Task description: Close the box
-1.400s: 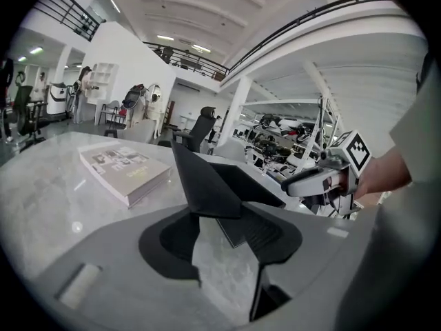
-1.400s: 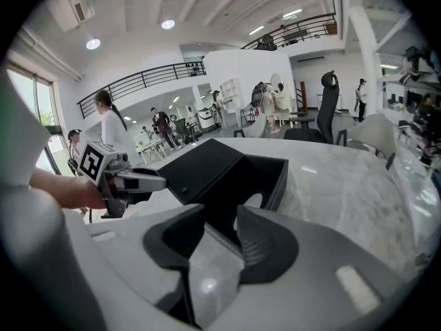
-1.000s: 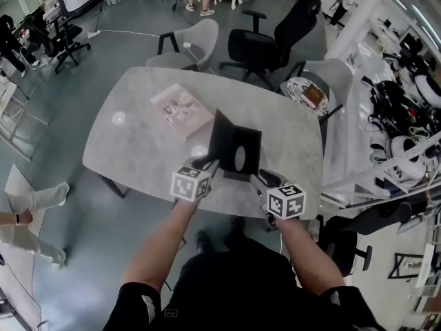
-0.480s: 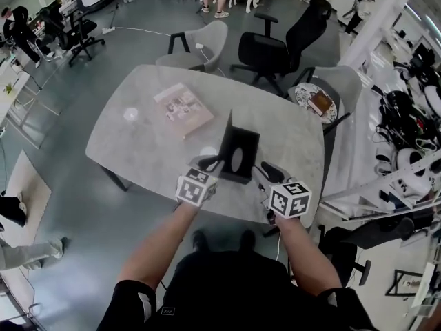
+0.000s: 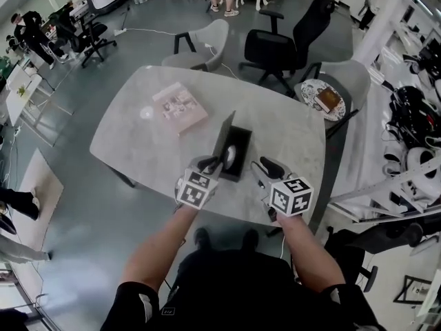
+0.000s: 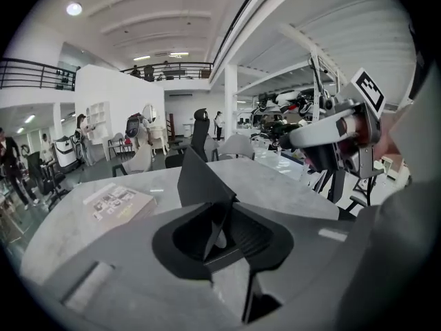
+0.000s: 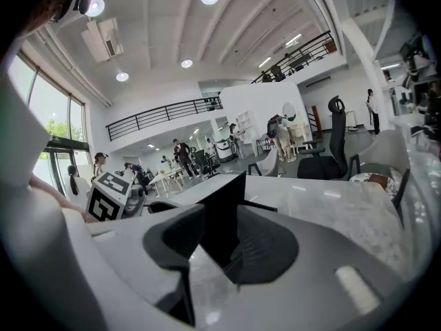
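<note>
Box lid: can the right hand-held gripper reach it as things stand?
Probably yes. The right hand-held gripper, jaws apart, sits just right of the black box with bare table between. The upright lid stands along the box's left side, so it would reach across the open box.

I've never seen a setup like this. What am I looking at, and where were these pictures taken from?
No robot here: a person holds a two-jawed hand-held gripper in each hand. One picture comes from a camera on the person's head; the other two from cameras riding on each gripper. On the grey table are a black box, its lid raised, and a pinkish booklet. The left hand-held gripper has the lid's edge between its opening jaws; the right hand-held gripper is open and holds nothing.
</note>
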`<action>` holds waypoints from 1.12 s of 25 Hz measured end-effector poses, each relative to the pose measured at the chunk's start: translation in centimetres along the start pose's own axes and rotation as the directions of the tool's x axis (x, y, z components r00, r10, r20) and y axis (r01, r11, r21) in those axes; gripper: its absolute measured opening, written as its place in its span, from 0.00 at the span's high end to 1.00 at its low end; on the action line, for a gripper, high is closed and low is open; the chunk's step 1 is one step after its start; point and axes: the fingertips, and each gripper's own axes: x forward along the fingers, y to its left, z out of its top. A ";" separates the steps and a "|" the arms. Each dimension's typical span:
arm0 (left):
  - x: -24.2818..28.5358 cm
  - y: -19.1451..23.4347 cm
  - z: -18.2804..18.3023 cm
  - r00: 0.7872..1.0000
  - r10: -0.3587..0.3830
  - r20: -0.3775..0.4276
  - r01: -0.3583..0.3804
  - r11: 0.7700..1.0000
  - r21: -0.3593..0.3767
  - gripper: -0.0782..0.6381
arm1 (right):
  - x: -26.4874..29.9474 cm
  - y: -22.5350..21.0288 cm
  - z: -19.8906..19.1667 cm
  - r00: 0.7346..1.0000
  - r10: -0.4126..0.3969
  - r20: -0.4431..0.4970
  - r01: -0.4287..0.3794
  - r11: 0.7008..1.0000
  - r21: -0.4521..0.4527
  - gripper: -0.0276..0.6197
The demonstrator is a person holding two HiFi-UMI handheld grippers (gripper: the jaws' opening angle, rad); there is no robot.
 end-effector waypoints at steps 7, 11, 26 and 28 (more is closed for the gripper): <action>2.2 -2.4 -0.2 1.000 -0.006 -0.020 0.006 1.000 0.002 0.71 | -1.8 -3.1 -0.8 1.000 0.006 -0.011 -0.006 1.000 0.017 0.73; 3.1 -3.1 -0.6 1.000 -0.003 -0.027 0.004 1.000 0.031 0.68 | -2.0 -4.0 -1.4 1.000 0.013 -0.022 -0.012 0.999 0.031 0.73; 5.5 -4.5 -2.5 0.996 0.002 -0.087 0.005 0.996 0.085 0.60 | -2.6 -5.7 -2.8 0.998 0.021 -0.052 -0.018 0.998 0.065 0.73; 5.6 -4.7 -2.7 0.995 0.002 -0.102 0.008 0.995 0.095 0.58 | -2.7 -5.9 -3.0 0.998 0.021 -0.055 -0.018 0.998 0.068 0.73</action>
